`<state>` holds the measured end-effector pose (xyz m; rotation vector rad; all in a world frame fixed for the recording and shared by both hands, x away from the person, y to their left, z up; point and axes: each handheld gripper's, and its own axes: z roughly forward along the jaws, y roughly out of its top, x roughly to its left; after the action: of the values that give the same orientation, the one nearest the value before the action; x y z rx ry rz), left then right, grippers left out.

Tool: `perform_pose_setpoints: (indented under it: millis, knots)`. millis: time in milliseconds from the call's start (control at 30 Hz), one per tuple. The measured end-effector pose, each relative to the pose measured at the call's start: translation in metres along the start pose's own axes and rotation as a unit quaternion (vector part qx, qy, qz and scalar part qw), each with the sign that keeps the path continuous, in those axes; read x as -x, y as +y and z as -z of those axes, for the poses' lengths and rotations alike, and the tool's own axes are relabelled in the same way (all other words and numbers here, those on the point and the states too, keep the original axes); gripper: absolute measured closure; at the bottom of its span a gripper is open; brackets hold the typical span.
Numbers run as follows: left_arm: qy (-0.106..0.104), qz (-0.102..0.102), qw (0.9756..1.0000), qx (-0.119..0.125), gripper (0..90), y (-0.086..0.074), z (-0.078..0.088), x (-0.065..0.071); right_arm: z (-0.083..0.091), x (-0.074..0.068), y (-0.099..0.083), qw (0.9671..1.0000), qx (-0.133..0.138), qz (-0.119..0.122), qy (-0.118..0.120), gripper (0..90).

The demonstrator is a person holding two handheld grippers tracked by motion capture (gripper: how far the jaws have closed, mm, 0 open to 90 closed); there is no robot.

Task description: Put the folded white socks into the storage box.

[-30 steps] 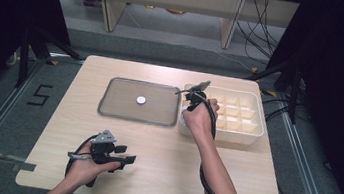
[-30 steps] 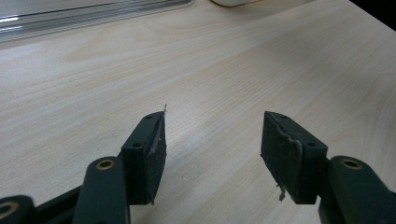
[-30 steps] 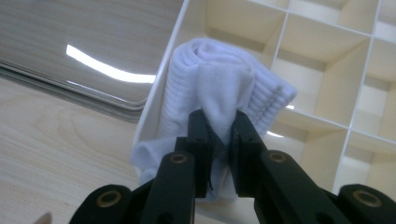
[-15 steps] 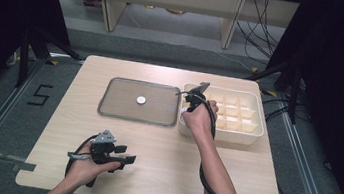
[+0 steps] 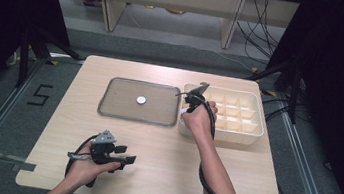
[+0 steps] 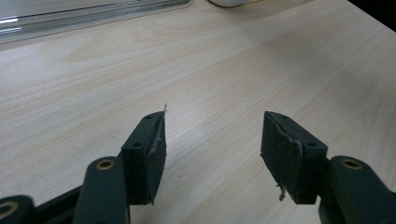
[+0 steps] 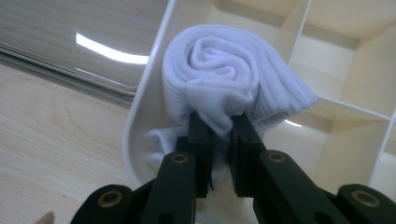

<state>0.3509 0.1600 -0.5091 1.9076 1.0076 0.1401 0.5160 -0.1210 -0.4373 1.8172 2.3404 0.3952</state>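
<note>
I am pinching a rolled white sock (image 7: 233,79) between my right gripper's (image 7: 219,128) jaws, clamped on a fold at its underside. The roll is bulging just past my fingertips, sitting over the near corner cell of the cream divider box (image 7: 140,112). The tray (image 7: 60,42) is lying just beside that box, left of my fingers. My left gripper (image 6: 212,144) is resting with jaws apart over bare table (image 6: 210,60).

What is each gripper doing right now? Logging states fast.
Left gripper: open, nothing between its jaws.
Right gripper: closed on the rolled white sock at the divided box.
</note>
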Motion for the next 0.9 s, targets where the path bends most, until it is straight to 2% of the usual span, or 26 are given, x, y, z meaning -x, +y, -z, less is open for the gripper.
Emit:
perform_pose_setpoints:
  millis: [33, 67, 100, 133, 167, 200, 300, 367, 400, 467, 533, 567, 767, 900]
  knots:
    - [0.000, 0.000, 1.0000, 0.000, 39.9, 0.0000, 0.0000, 0.0000, -0.0007, 0.0009, -0.0003, 0.9999, 0.003, 0.007, 0.014, 81.6]
    - [0.000, -0.001, 1.0000, 0.000, 39.9, 0.0000, 0.0001, 0.0000, 0.0002, -0.0001, -0.0004, 0.9997, -0.007, -0.004, 0.023, 81.6]
    - [0.000, -0.001, 1.0000, 0.000, 39.9, 0.0000, 0.0002, 0.0000, -0.0008, 0.0005, -0.0005, 1.0000, -0.002, 0.004, 0.005, 81.6]
    - [0.000, -0.001, 1.0000, 0.000, 39.9, 0.0000, 0.0003, -0.0001, -0.0011, -0.0001, -0.0006, 1.0000, -0.004, -0.001, 0.004, 81.6]
    - [0.000, -0.001, 1.0000, 0.000, 39.9, 0.0000, 0.0003, -0.0002, -0.0009, 0.0004, -0.0008, 0.9999, -0.004, 0.004, 0.009, 81.6]
    - [0.000, -0.001, 1.0000, 0.000, 39.9, 0.0000, 0.0002, -0.0002, -0.0008, -0.0005, -0.0006, 0.9999, -0.008, -0.005, 0.011, 81.6]
    - [0.000, -0.001, 1.0000, 0.000, 39.9, 0.0000, 0.0000, -0.0001, -0.0024, 0.0010, 0.0000, 1.0000, -0.008, -0.002, 0.002, 81.6]
    - [-0.001, -0.001, 1.0000, 0.000, 39.9, -0.0001, -0.0001, 0.0000, -0.0040, 0.0012, -0.0003, 1.0000, -0.005, -0.002, 0.004, 81.6]
    - [0.001, -0.001, 1.0000, 0.000, 39.9, -0.0001, -0.0001, 0.0004, -0.0039, 0.0012, -0.0006, 0.9999, -0.001, 0.003, 0.015, 81.6]
    - [-0.001, -0.002, 1.0000, 0.001, 39.9, -0.0002, -0.0002, 0.0002, -0.0039, -0.0008, -0.0006, 0.9999, -0.010, -0.008, 0.007, 81.7]
    - [0.000, -0.001, 1.0000, 0.002, 39.9, -0.0002, -0.0001, 0.0003, -0.0052, 0.0023, -0.0007, 0.9999, -0.009, 0.002, 0.009, 81.7]
    - [0.000, -0.002, 1.0000, 0.002, 39.9, -0.0002, -0.0001, 0.0003, -0.0058, 0.0011, -0.0008, 0.9997, -0.013, -0.013, 0.014, 81.7]
    - [-0.001, -0.001, 1.0000, 0.001, 39.9, -0.0006, -0.0005, 0.0011, -0.0078, 0.0031, -0.0011, 0.9998, -0.012, -0.010, 0.015, 81.7]
    - [0.000, -0.004, 1.0000, 0.001, 39.9, -0.0004, 0.0005, 0.0008, -0.0065, 0.0052, -0.0002, 0.9993, -0.017, -0.006, 0.032, 81.2]
